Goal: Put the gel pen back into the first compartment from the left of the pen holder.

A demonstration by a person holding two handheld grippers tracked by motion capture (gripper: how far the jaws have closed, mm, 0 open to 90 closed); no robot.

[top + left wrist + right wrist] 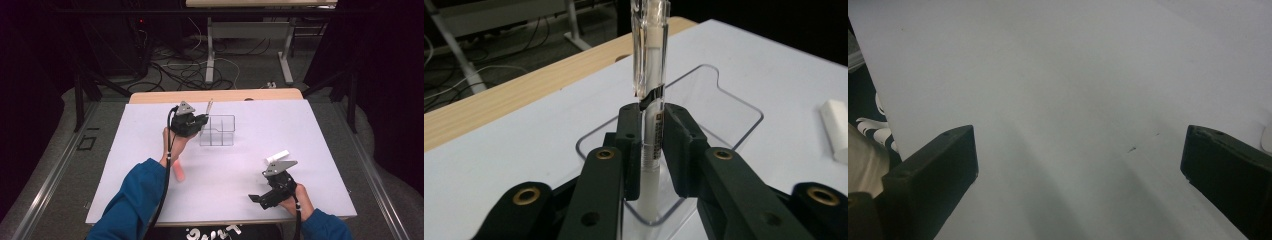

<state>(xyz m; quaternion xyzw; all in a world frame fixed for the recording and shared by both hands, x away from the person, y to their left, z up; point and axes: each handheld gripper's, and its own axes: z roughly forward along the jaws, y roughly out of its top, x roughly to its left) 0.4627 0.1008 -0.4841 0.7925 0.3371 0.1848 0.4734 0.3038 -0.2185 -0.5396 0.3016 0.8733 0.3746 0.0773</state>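
Observation:
A clear pen (650, 45) with a white inner tube stands upright between the jaws of my left gripper (651, 112), which is shut on its lower barrel. Its tip reaches down into a compartment of a clear plastic organiser (724, 100). In the high view the left gripper (202, 120) is at the left edge of the organiser (220, 137), and the pen (209, 106) sticks up above it. My right gripper (257, 199) rests near the table's front right. Its jaws (1078, 150) stand wide open over bare white surface with nothing between them.
A white block (277, 155) lies just beyond the right gripper and appears again at the right edge of the left gripper view (836, 127). A pink object (178, 171) lies beside the left forearm. The white mat (300, 130) covers a wooden table (215, 95).

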